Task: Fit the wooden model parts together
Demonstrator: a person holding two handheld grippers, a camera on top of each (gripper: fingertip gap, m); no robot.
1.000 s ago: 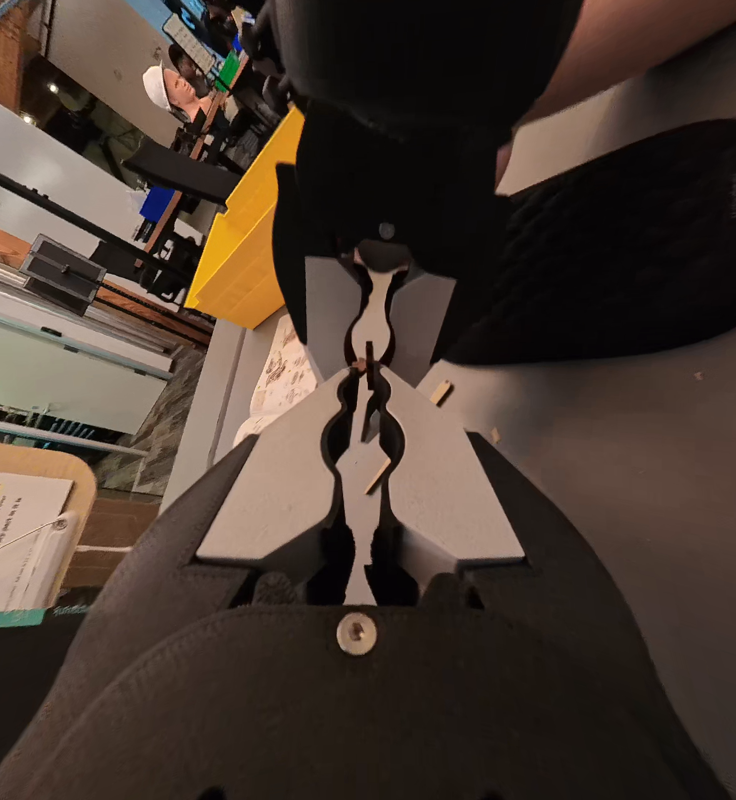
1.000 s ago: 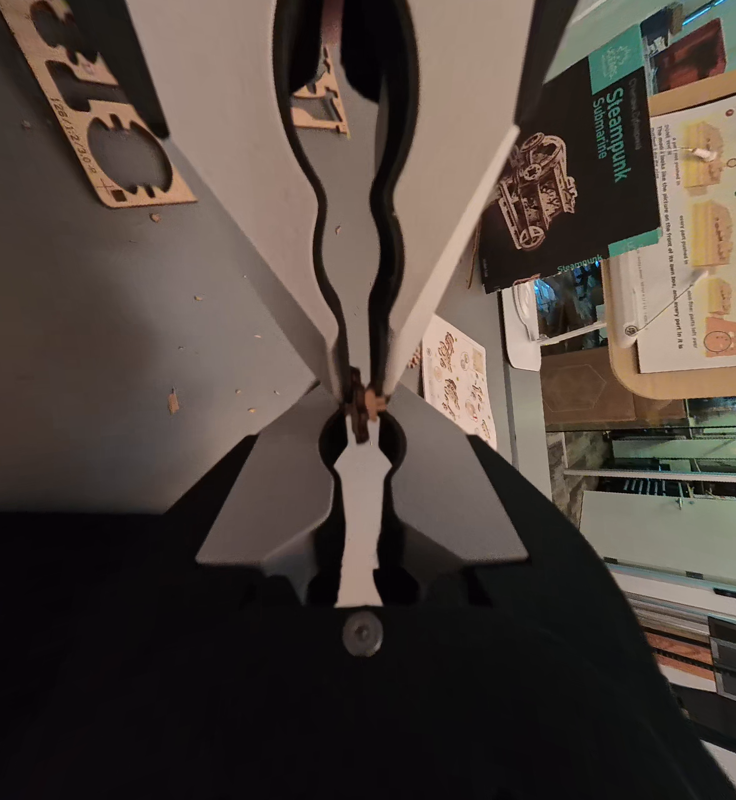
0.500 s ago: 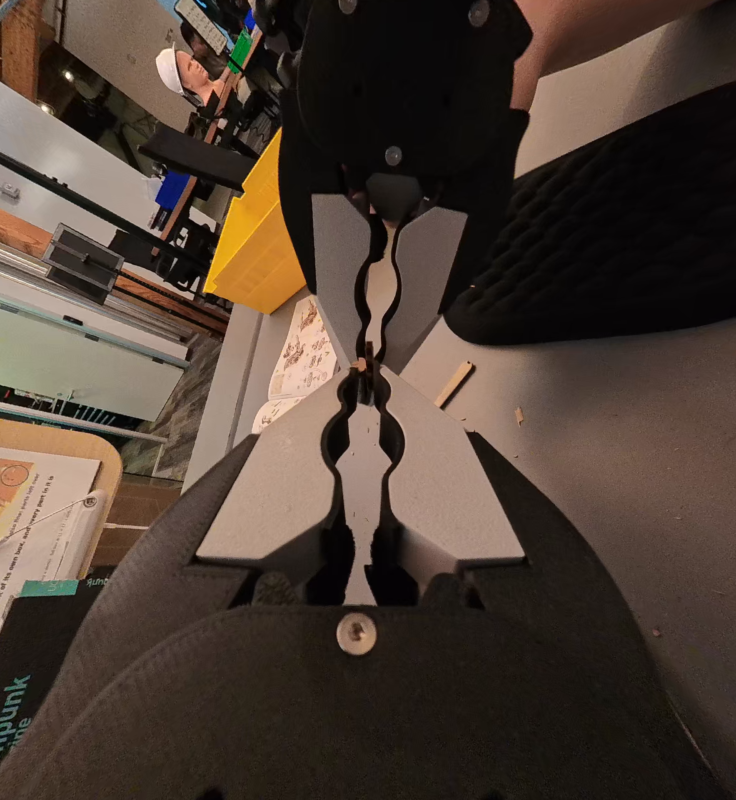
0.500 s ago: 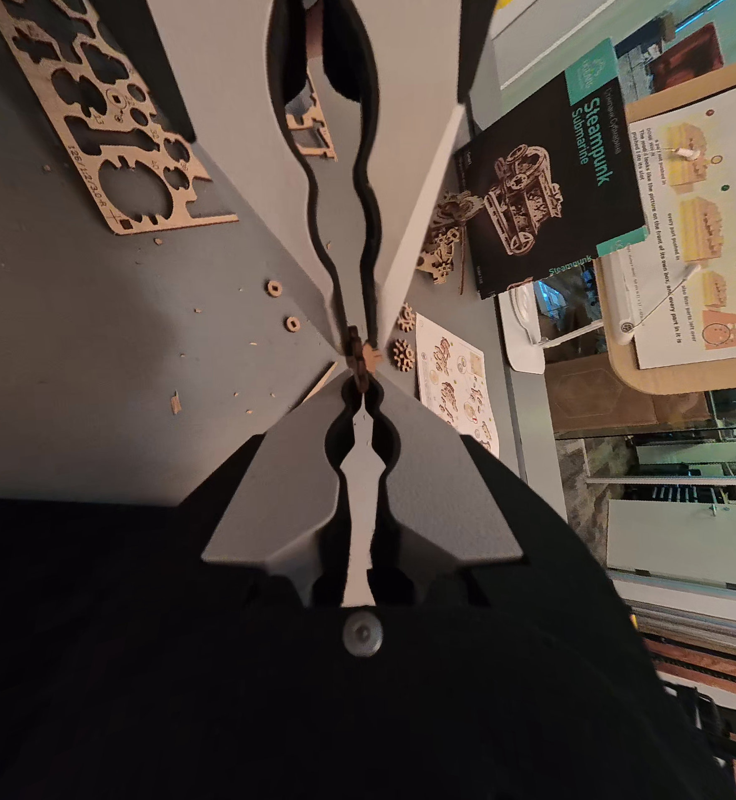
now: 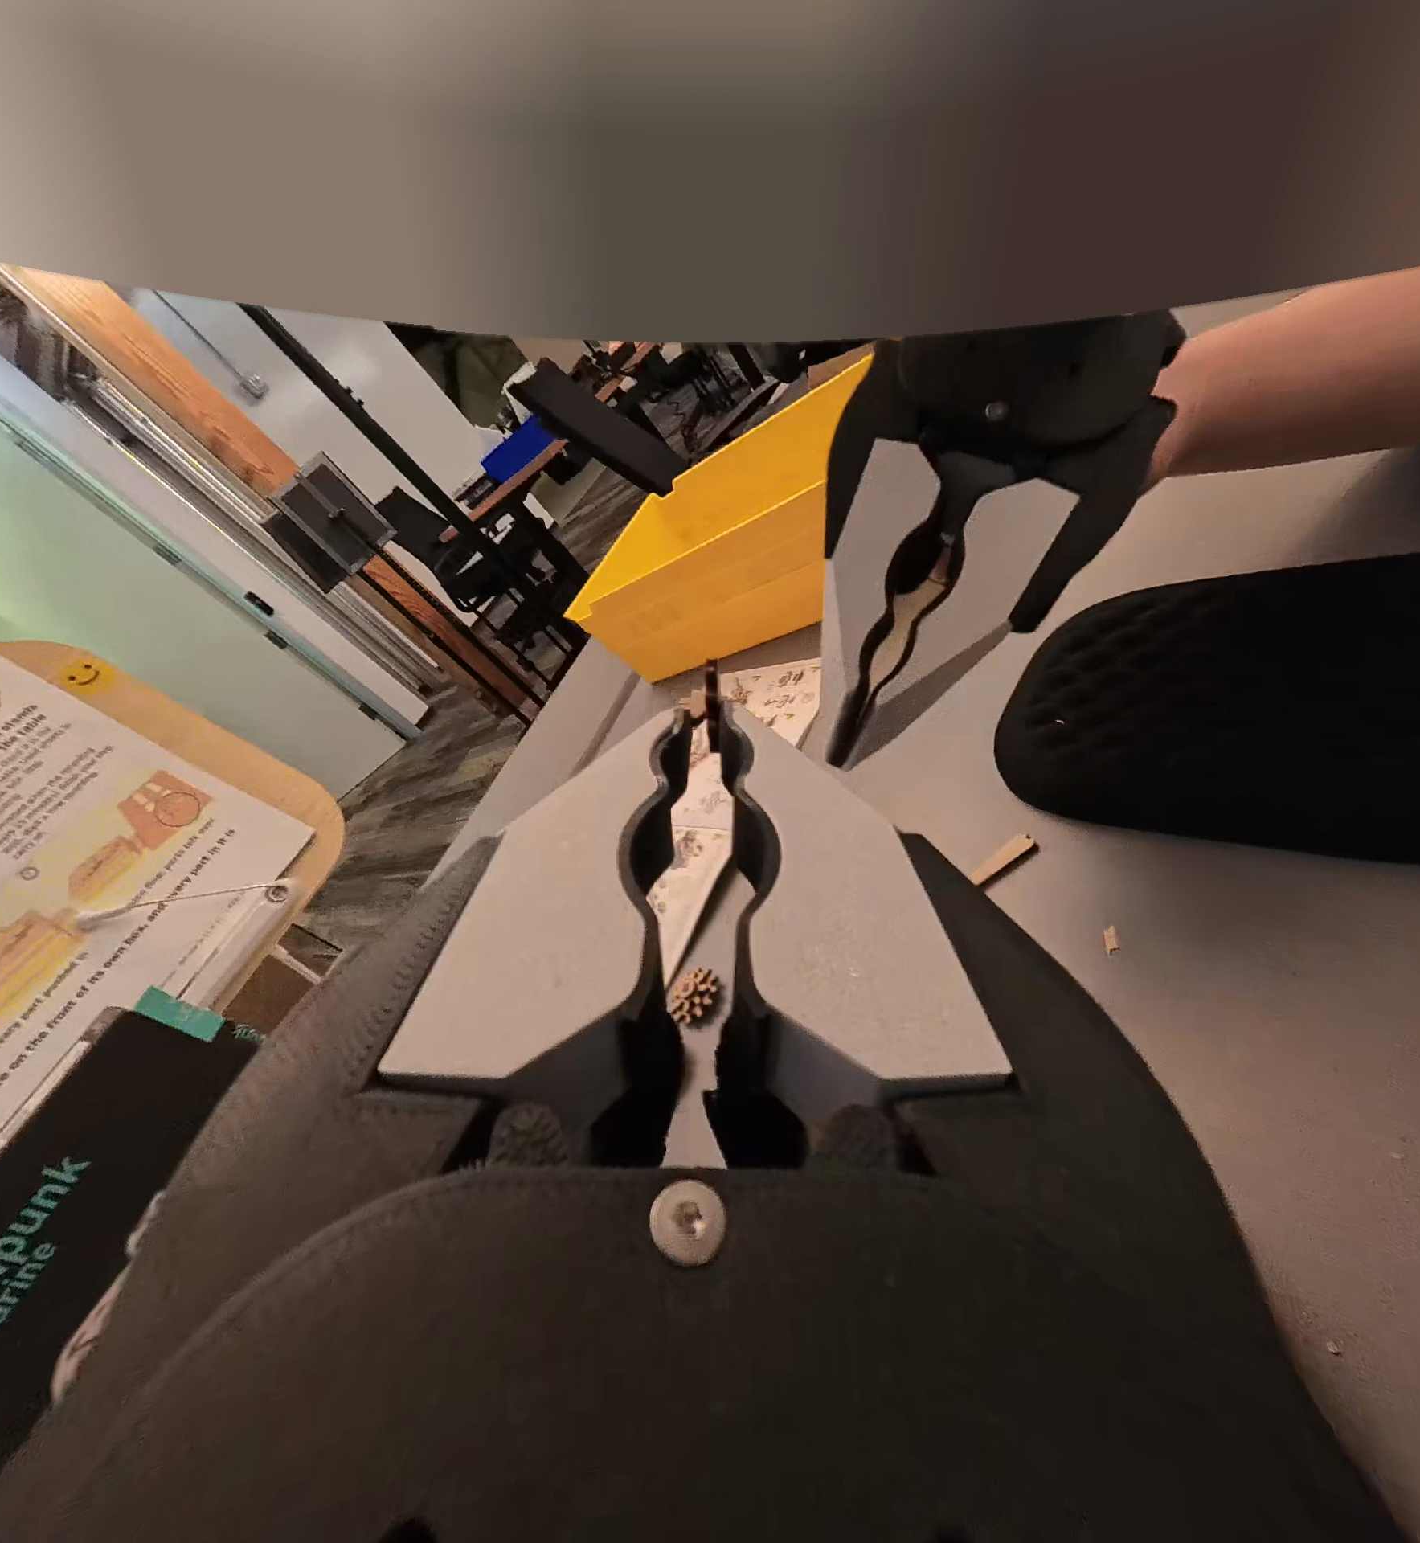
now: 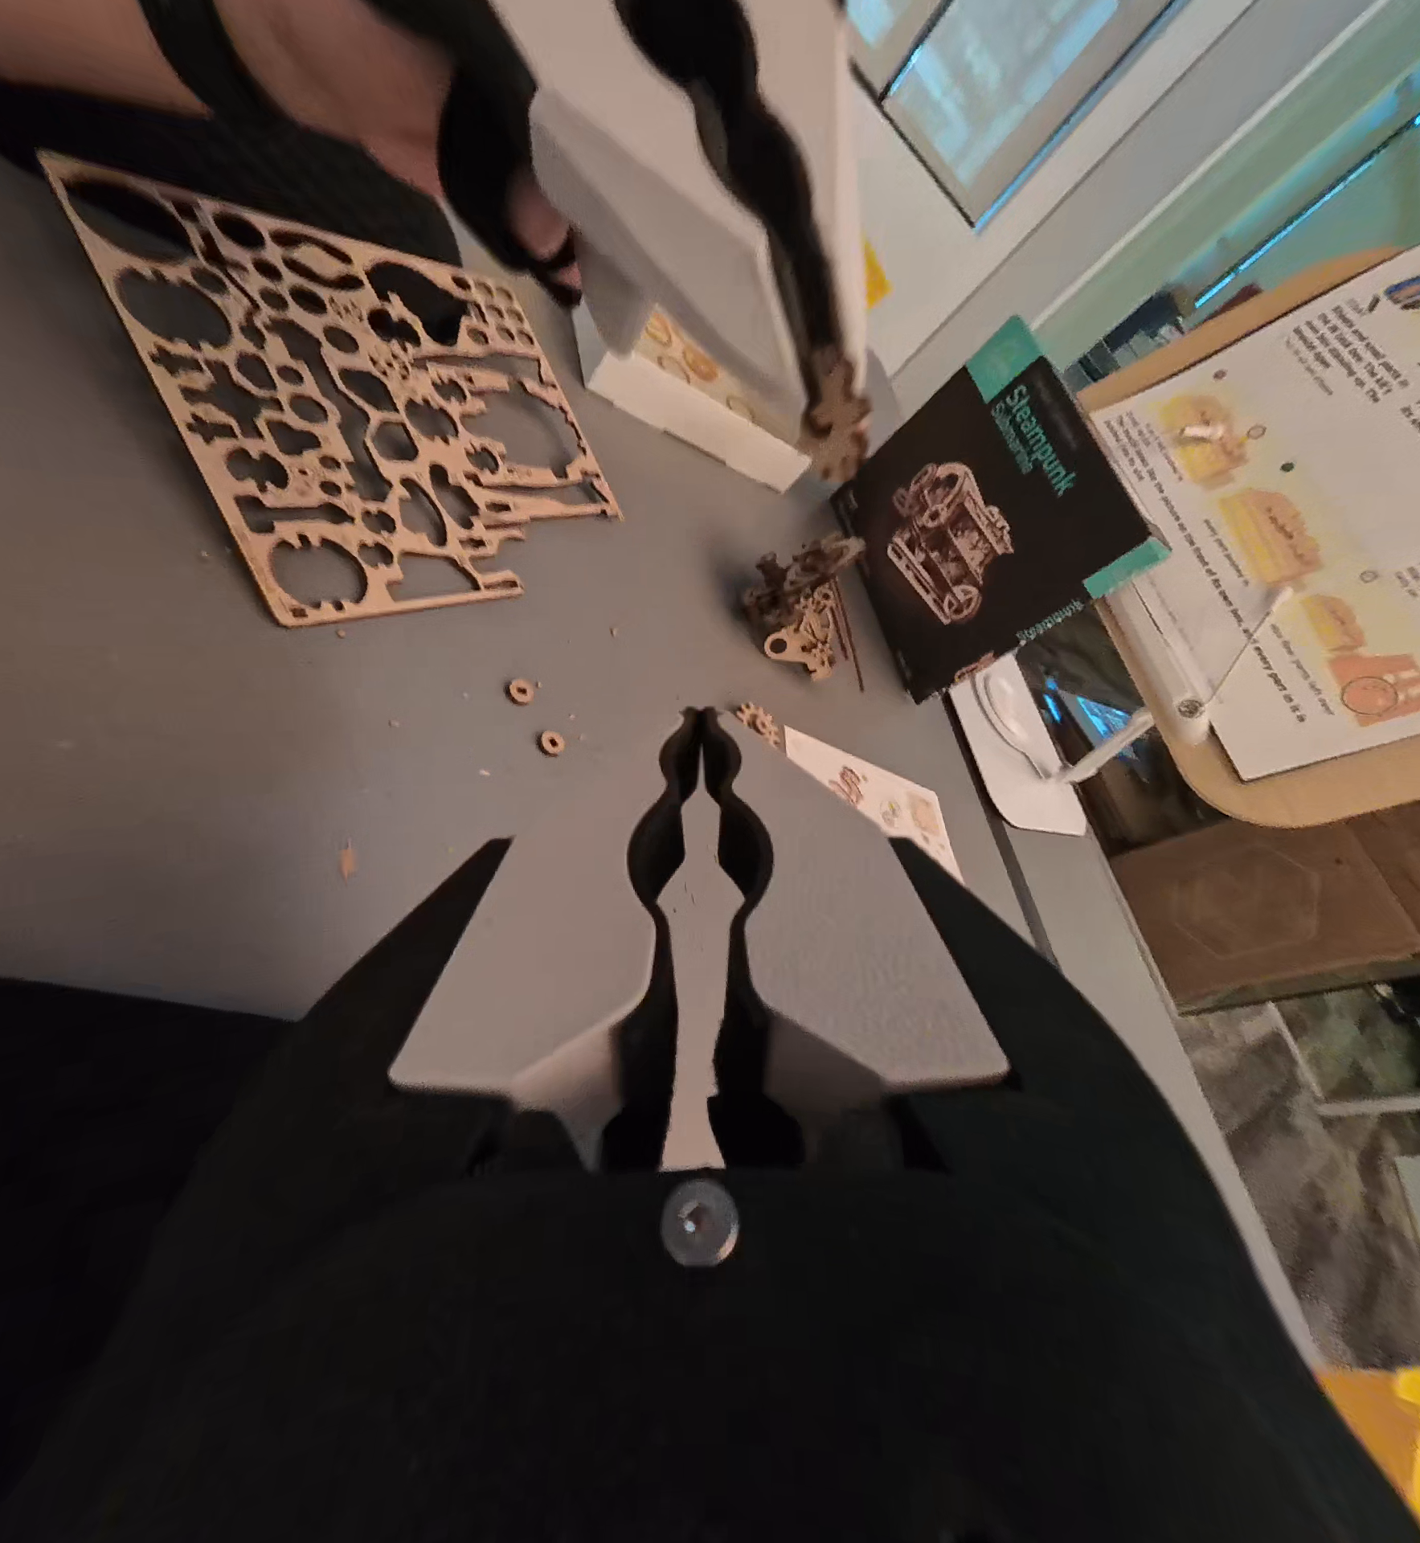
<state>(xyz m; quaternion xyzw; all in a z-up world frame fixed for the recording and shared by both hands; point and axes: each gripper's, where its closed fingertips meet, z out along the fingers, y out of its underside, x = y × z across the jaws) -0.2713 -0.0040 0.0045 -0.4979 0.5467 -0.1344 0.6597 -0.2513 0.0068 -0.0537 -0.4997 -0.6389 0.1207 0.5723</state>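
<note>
My left gripper (image 5: 702, 714) is shut on a small wooden gear (image 5: 710, 697), seen edge-on with a short peg sticking out of its side. In the right wrist view the same gripper is blurred at the top, and the gear (image 6: 836, 417) shows at its tips. My right gripper (image 6: 699, 720) is shut with nothing in it, above the grey table (image 6: 147, 793). In the left wrist view it (image 5: 846, 747) hangs to the right of the left tips, apart from them. A partly built wooden model (image 6: 802, 601) stands on the table ahead of the right gripper.
A punched-out wooden sheet (image 6: 322, 401), two small washers (image 6: 520, 690), a loose gear (image 6: 756, 720) and a printed sheet (image 6: 873, 793) lie on the table. A black box (image 6: 990, 534), a yellow bin (image 5: 715, 576), a black pad (image 5: 1274, 710) and a wooden stick (image 5: 1003, 860) are nearby. The grippers' ends are close to 7 cm from one another. Left tips and right tips are each some 25 cm from the partly built wooden model (image 6: 802, 601).
The two grippers were tip to tip on the small part. The right gripper has let go and drawn away; the left still holds the gear with its peg.
</note>
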